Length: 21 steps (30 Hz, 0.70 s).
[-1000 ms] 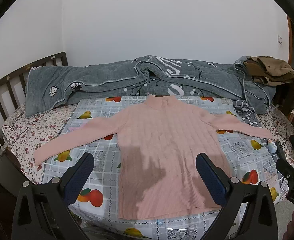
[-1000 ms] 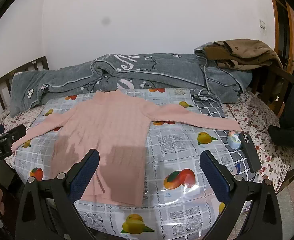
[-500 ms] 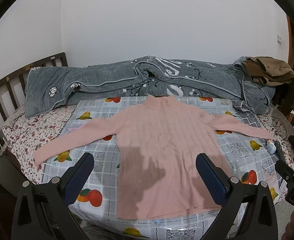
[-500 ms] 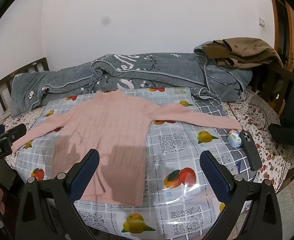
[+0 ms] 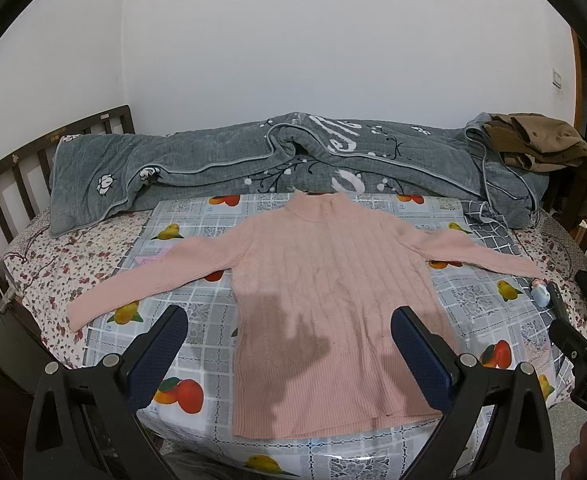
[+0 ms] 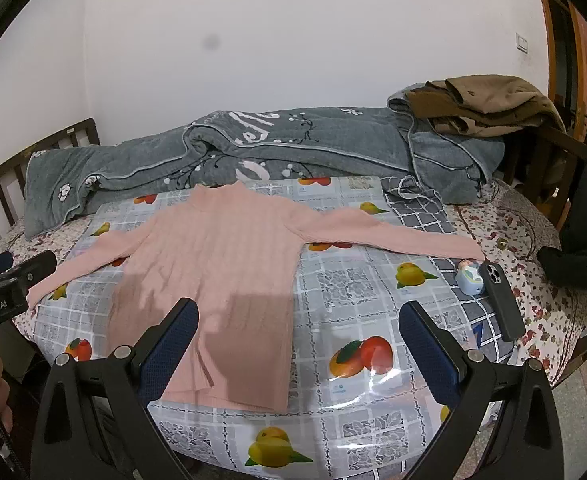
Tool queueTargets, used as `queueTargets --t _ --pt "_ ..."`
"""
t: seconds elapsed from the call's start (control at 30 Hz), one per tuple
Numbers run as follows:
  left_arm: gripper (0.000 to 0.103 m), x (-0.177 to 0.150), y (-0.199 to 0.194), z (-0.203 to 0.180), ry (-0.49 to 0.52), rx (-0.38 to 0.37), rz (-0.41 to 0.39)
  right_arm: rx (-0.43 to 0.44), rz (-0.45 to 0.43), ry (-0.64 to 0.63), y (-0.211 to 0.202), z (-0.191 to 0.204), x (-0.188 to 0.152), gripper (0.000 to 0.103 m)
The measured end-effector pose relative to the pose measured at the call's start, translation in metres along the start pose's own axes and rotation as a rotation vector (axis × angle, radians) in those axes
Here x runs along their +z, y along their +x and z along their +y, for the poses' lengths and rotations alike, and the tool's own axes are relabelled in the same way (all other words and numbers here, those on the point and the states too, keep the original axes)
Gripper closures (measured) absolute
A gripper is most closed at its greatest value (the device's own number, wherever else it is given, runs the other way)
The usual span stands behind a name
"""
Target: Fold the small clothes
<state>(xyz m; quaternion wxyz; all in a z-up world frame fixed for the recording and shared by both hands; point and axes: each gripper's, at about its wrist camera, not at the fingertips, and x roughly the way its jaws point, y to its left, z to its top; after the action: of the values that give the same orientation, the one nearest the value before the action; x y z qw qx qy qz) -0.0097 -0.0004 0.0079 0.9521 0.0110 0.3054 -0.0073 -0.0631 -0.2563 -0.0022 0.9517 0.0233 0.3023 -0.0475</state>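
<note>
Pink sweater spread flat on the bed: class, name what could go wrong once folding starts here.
1. The right sleeve cuff ends beside a small blue-white object and a dark phone; pulling that sleeve inward may drag or knock them.
2. The glossy fruit-print cover looks slick, so the pink sweater may slide instead of creasing.
3. The left claw and right claw hover open; a shallow pinch could catch only one layer.

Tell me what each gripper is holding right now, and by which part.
Nothing is held. The left gripper and right gripper both hover with jaws wide open above the pink sweater, which lies flat and spread out on the fruit-print sheet.
</note>
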Motion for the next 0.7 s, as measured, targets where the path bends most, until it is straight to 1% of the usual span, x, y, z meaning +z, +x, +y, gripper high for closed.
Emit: queueTargets --t 0.7 --pt "0.001 0.0011 -0.0014 -0.0013 -0.002 0.001 -0.001 0.000 -0.004 0.006 -0.0037 -0.0004 0.0006 0.003"
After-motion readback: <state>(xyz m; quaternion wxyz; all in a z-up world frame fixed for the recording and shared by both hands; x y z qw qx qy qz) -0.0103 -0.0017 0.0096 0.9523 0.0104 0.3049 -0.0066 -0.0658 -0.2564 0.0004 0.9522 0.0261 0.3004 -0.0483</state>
